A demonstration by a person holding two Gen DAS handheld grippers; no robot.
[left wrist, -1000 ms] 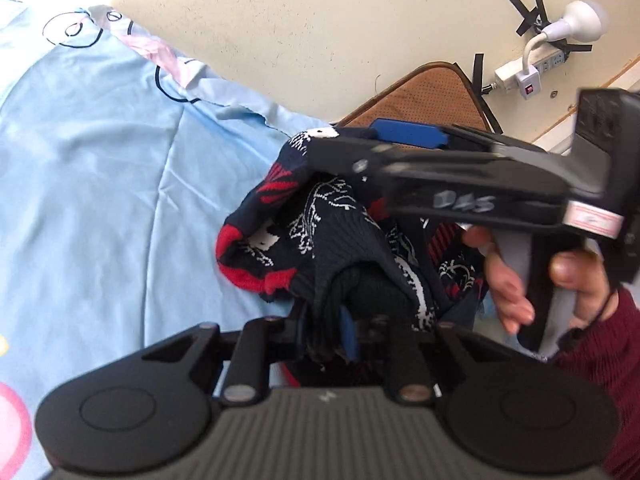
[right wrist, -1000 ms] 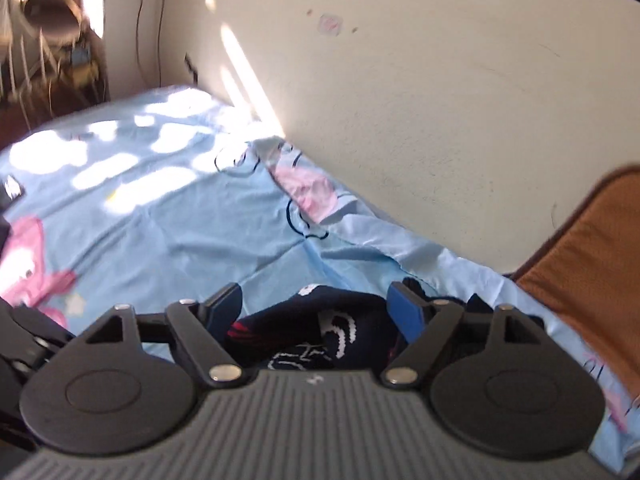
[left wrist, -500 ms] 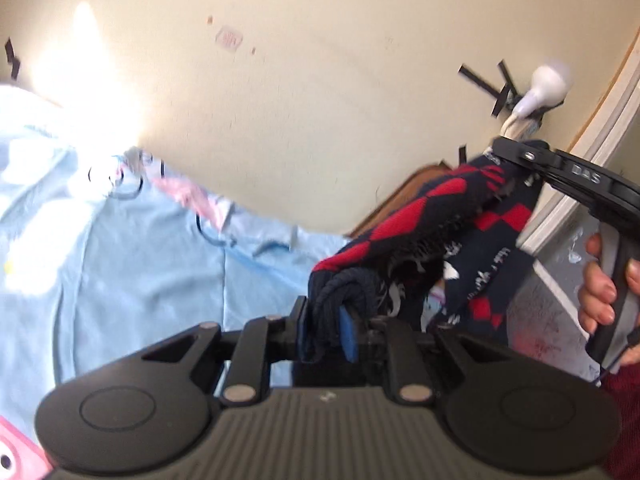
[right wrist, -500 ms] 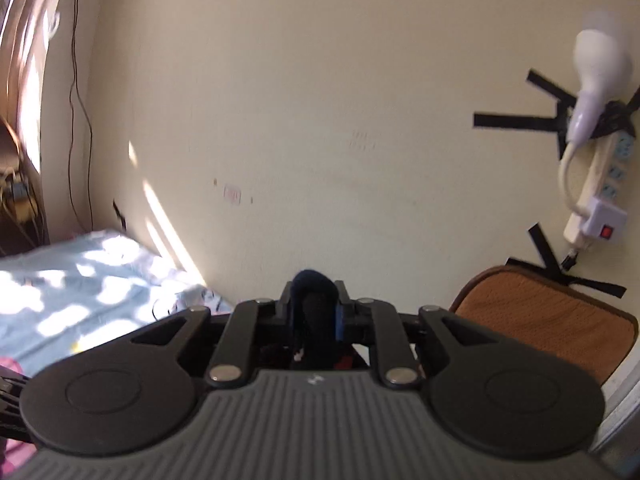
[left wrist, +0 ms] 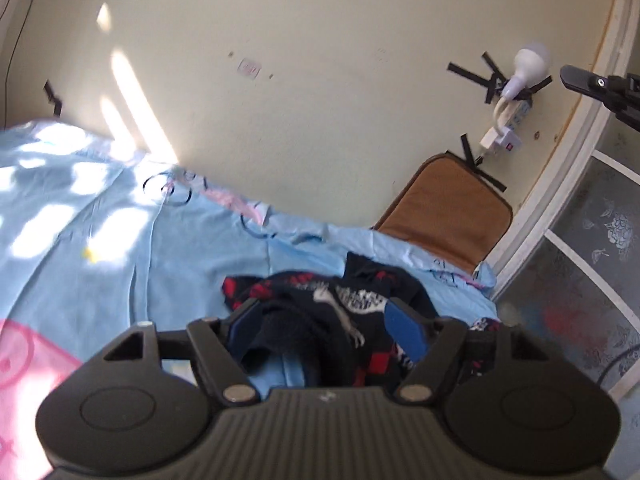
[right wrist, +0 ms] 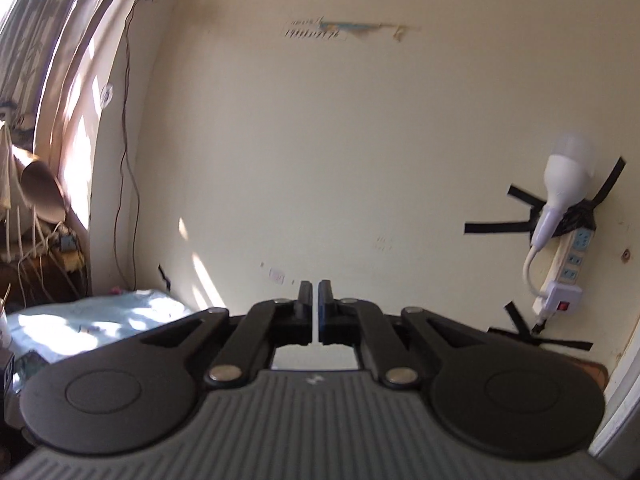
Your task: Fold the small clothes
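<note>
A small dark navy knitted garment (left wrist: 340,304) with red and white patterns lies crumpled on the light blue bedsheet (left wrist: 100,240). My left gripper (left wrist: 328,320) hovers just over it, jaws opening. Its blue pads (left wrist: 404,332) stand apart on either side of the cloth and do not press on it. In the right wrist view my right gripper (right wrist: 315,292) is raised high and faces the cream wall. It is shut, with only a thin slit and no cloth between its fingers. Its black tip (left wrist: 568,76) also shows at the upper right of the left wrist view.
A brown cushion (left wrist: 444,212) leans on the wall at the bed's far corner. A power strip with a white bulb (left wrist: 516,112) is taped to the wall above it. A white door frame (left wrist: 560,184) and patterned glass stand at the right. A window (right wrist: 24,80) and cables are at the left.
My left gripper went from shut on the garment to open, and the garment now lies on the sheet. My right gripper closed on the cloth, rose, and now holds nothing.
</note>
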